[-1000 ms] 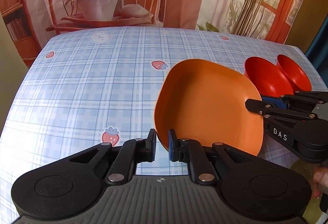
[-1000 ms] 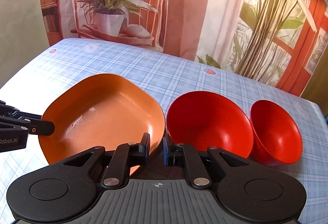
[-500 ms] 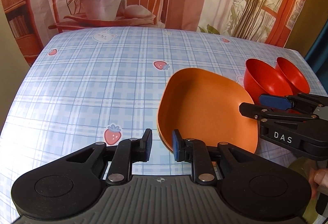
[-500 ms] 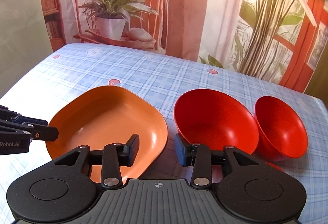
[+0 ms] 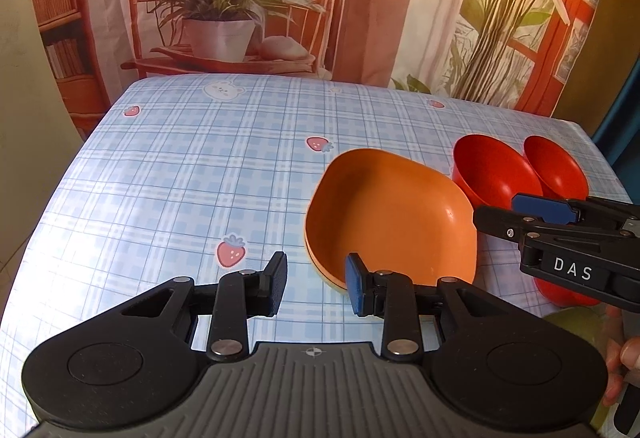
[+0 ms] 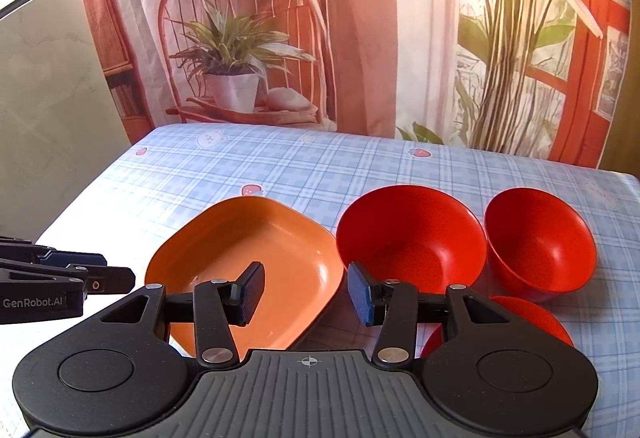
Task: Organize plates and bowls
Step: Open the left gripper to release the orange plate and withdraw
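An orange plate (image 5: 392, 222) (image 6: 248, 238) rests on the checked tablecloth, with a second orange rim showing just under its near edge. My left gripper (image 5: 316, 288) hovers over the plate's near left rim. Its jaws are opening and the pads press on nothing. My right gripper (image 6: 306, 294) (image 5: 516, 211) hangs over the plate's near right corner, jaws opening too, clear of the rim. The left gripper (image 6: 120, 274) also reaches in from the left in the right wrist view. A large red bowl (image 6: 412, 234) (image 5: 488, 173) and a smaller red bowl (image 6: 540, 242) (image 5: 556, 169) stand right of the plate.
A third red bowl (image 6: 532, 318) sits near the front right, partly hidden behind my right gripper. The blue checked tablecloth (image 5: 180, 177) stretches away to the left and back. A printed backdrop hangs behind the table's far edge. A person's fingers (image 5: 624, 358) show at the right border.
Both grippers were shut on the orange plate's near rim. They have let go, spread their jaws and drawn back and up, and the plate now lies flat.
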### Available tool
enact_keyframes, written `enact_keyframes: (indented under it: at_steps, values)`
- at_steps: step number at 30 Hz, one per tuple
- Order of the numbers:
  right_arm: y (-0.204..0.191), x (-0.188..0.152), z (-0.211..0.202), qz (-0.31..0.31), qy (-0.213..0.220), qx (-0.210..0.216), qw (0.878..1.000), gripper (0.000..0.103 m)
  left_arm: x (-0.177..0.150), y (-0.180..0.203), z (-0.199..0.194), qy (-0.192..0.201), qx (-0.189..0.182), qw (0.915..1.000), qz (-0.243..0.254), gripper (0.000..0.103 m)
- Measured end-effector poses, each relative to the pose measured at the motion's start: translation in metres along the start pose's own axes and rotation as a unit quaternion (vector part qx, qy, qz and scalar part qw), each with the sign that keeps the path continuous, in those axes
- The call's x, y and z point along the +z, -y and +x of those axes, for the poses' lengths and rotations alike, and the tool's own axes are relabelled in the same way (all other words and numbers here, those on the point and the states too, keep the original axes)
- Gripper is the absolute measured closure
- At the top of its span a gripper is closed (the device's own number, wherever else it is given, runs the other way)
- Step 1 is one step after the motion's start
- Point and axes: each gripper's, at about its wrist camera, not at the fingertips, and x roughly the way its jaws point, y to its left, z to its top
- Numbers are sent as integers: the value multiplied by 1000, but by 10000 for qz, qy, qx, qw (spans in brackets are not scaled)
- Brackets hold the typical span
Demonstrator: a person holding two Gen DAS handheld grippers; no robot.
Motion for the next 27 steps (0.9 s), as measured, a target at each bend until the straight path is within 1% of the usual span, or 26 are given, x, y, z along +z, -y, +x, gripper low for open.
enact_keyframes:
  at_steps: [6, 11, 13, 15, 17, 23, 27]
  values:
    - [6, -13, -28, -94, 186, 29, 9998, 60, -20, 17, -19, 140, -210, 9997, -19, 70]
    - [8, -36, -52, -294, 247, -95, 9992, 61, -42, 41, -27, 91, -290, 9995, 64, 70]
    - [12, -45, -61, -243, 254, -228, 9991, 61, -51, 49, -27, 6, -384, 9993, 25, 70]
    - [19, -55, -69, -126, 250, -266, 9993, 62, -60, 56, -27, -74, -504, 9987, 8, 70]
    - [25, -65, -77, -38, 216, -301, 9993, 62, -66, 64, -27, -123, -546, 9984, 66, 70]
    - [39, -95, -98, -2, 195, -516, 9985, 62, -77, 85, -32, -34, -713, 9970, 307, 70]
    - [55, -118, -105, 310, 64, -585, 9978, 62, -87, 96, -30, -103, -835, 9957, 378, 70]
